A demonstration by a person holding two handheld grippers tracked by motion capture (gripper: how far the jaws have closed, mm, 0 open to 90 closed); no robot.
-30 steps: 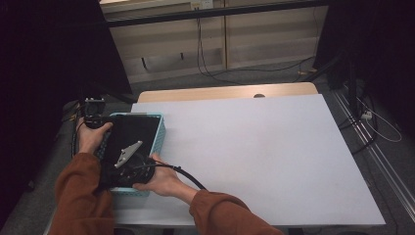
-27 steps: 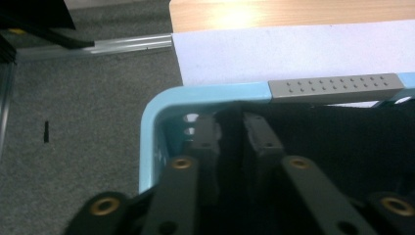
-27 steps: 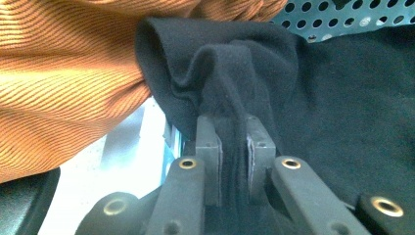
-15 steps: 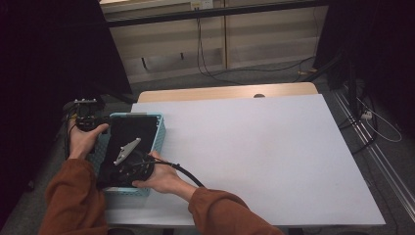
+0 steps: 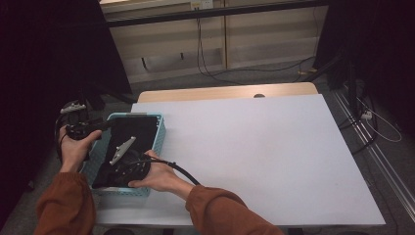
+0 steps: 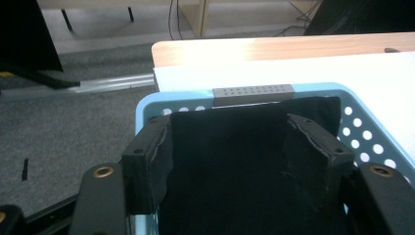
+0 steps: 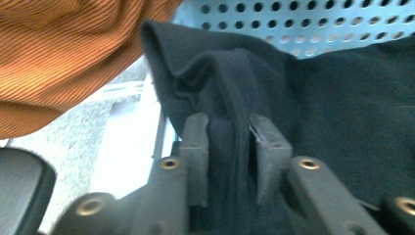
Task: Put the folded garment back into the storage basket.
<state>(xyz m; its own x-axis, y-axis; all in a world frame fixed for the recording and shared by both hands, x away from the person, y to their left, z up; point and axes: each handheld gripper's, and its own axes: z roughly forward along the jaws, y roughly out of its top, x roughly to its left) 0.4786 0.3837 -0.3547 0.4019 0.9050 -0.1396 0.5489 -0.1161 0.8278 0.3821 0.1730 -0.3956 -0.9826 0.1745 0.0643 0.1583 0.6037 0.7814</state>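
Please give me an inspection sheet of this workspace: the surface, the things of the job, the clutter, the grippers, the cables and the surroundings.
Surface: white table, mostly bare, wooden strip along the far edge.
Job's things: light blue perforated basket at the table's left edge; black cloth lies inside it.
Clutter: nothing seen.
Grippers: left gripper open, its jaws have just been opening, nothing between them, held at the basket's left side; right gripper has a fold of the cloth between its jaws, which have just been opening.
Cables: black cable trails from the right gripper; more cables on the floor.
Surroundings: grey carpet, dark curtains.
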